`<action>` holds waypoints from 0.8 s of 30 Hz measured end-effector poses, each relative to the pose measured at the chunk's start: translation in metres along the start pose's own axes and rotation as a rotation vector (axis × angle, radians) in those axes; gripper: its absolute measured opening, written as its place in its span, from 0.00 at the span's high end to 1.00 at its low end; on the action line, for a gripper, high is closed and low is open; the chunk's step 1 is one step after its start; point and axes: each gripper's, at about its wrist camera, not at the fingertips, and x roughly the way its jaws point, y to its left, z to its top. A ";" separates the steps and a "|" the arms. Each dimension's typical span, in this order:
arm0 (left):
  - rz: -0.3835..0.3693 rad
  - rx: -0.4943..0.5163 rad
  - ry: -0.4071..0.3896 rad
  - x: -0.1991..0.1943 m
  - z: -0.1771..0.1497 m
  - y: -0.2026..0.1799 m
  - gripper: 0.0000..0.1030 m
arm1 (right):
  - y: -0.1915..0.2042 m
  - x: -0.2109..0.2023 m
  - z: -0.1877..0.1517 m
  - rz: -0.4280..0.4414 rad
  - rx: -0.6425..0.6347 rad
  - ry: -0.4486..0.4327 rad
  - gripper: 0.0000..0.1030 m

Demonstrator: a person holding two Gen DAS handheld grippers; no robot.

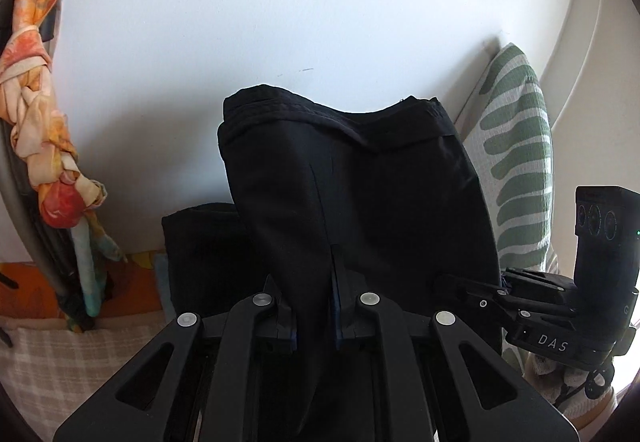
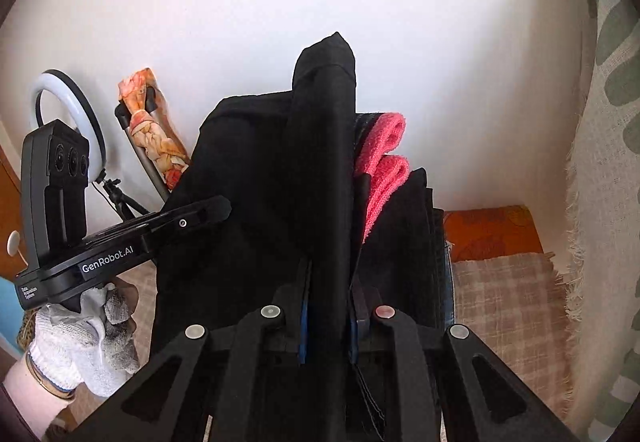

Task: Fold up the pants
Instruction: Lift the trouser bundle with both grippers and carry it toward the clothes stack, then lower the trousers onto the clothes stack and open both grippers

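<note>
Holding the black pants [image 1: 352, 178] up off the bed, both grippers are pinching one edge: left gripper [image 1: 314, 326] and right gripper [image 2: 326, 318] side by side, cloth draping away ahead, I think toward the wall.

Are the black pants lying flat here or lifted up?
Lifted. The black pants hang raised in front of the white wall, pinched by both the left gripper and the right gripper.

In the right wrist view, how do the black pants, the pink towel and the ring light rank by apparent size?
1. black pants, largest by far, but nearest the camera.
2. pink towel and ring light: look alike, unranked; the light stands farther back.
</note>
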 end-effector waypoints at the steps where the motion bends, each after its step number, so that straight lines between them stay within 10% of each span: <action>1: 0.049 0.010 0.012 0.006 -0.002 0.000 0.82 | -0.001 0.008 -0.001 -0.055 -0.007 0.008 0.82; 6: 0.180 -0.017 -0.014 0.006 -0.004 0.008 0.48 | -0.013 0.018 -0.002 -0.252 -0.020 0.004 0.69; 24: 0.154 0.038 -0.069 -0.103 -0.024 0.000 0.39 | 0.040 -0.061 -0.032 -0.272 0.019 -0.130 0.26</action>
